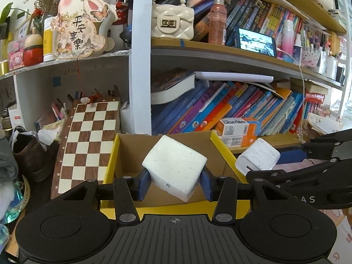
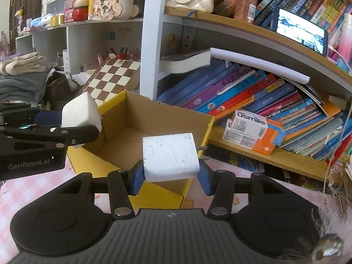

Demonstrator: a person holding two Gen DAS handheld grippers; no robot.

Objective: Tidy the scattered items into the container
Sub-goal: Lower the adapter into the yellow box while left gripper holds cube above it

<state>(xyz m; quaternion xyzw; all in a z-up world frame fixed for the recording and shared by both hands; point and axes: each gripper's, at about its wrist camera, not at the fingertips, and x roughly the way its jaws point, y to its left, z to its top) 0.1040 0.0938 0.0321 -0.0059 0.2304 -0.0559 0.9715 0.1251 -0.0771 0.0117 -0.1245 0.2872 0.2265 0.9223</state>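
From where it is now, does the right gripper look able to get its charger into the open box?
Probably yes. The right gripper holds the white charger just over the near rim of the cardboard box, whose top is open and whose floor looks bare. The left gripper, holding a white block, hangs at the box's other side.

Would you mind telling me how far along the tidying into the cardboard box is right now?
Done: nothing visible yet; the yellow-edged cardboard box shows only bare floor inside. In hand: the left tongs grip a white block, and the right tongs grip a white plug charger, both at the box. Left: dropping both in.
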